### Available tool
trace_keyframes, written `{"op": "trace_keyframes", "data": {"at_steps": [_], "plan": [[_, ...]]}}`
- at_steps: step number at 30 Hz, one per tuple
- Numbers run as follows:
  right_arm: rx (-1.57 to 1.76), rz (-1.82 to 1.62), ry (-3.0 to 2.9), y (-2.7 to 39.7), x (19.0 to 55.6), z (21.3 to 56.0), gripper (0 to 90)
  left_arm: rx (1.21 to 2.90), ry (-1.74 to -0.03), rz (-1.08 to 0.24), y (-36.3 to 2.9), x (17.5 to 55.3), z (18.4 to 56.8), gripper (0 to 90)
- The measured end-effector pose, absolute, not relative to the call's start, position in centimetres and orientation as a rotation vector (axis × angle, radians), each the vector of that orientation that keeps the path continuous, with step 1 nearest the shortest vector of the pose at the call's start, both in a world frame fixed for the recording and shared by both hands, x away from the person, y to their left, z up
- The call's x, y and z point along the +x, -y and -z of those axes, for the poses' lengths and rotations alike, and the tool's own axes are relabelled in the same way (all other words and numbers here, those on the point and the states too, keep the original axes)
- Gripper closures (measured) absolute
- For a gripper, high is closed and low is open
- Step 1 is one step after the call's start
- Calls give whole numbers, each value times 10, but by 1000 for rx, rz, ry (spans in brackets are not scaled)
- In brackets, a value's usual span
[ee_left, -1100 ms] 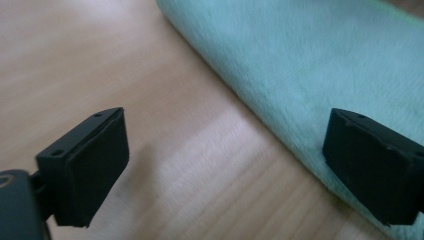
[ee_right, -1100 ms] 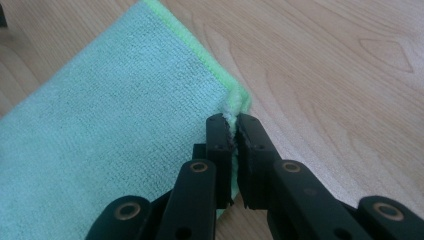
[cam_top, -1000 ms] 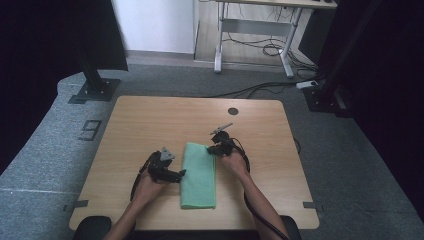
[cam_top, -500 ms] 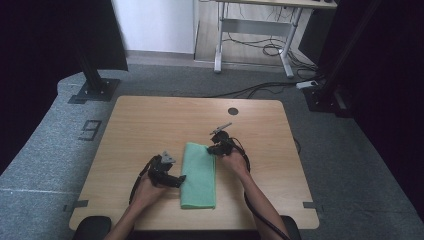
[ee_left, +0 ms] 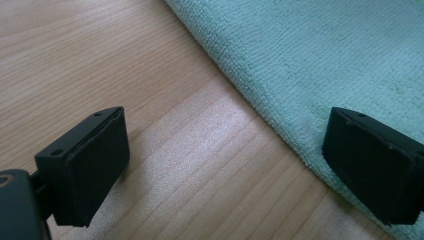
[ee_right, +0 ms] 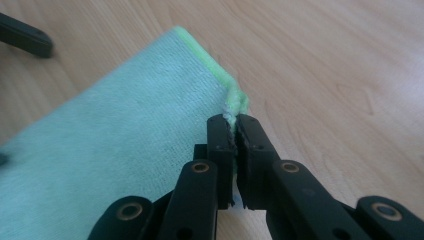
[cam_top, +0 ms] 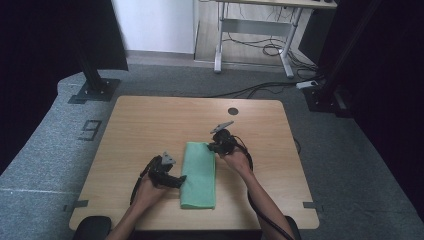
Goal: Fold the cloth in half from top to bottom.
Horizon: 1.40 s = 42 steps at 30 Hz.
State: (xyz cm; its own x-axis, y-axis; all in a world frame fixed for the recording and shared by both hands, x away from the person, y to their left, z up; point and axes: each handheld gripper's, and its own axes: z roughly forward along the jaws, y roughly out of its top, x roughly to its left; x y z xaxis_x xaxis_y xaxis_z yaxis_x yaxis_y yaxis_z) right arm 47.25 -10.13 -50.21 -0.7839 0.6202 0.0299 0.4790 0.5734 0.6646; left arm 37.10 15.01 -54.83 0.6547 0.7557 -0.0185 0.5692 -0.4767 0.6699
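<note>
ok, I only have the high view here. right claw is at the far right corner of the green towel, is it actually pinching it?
Observer: Yes. In the right gripper view the right claw is shut on the green towel, with the corner's bright green hem bunched between the pads.
Operator: and the left claw?
Observer: The left claw is open wide, gripping nothing. One pad sits over bare table, the other over the towel's edge.
Operator: is the towel flat by the left claw?
Observer: It looks flat there, its long edge running straight between the two pads.
</note>
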Motion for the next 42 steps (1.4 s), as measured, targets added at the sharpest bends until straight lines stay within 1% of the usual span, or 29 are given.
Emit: {"op": "trace_keyframes", "data": {"at_steps": [1, 6, 9, 11, 14, 21, 25, 29, 36, 42], "plan": [[892, -1014, -2591, 102, 467, 495, 850, 2215, -1022, -371, -150, 371, 548, 47], [854, -1031, -2587, 105, 456, 482, 850, 2218, -1022, -369, -149, 371, 548, 49], [837, -1035, -2583, 107, 451, 478, 850, 2197, -1014, -360, -151, 374, 544, 106], [831, -1032, -2584, 108, 450, 476, 849, 2163, -1033, -368, -153, 378, 543, 120], [833, -1039, -2584, 110, 448, 476, 850, 2163, -1040, -355, -152, 383, 545, 120], [813, -1068, -2587, 111, 444, 472, 850, 2194, -1049, -394, -147, 382, 547, 109], [787, -1103, -2591, 112, 435, 464, 850, 2188, -1066, -396, -147, 384, 548, 70], [759, -1173, -2589, 117, 420, 453, 850, 2187, -1070, -397, -148, 384, 549, 61], [724, -1236, -2599, 126, 398, 449, 849, 2181, -1072, -414, -147, 382, 549, 64], [719, -1266, -2607, 128, 388, 453, 850, 2183, -1053, -425, -147, 379, 547, 84]]}}
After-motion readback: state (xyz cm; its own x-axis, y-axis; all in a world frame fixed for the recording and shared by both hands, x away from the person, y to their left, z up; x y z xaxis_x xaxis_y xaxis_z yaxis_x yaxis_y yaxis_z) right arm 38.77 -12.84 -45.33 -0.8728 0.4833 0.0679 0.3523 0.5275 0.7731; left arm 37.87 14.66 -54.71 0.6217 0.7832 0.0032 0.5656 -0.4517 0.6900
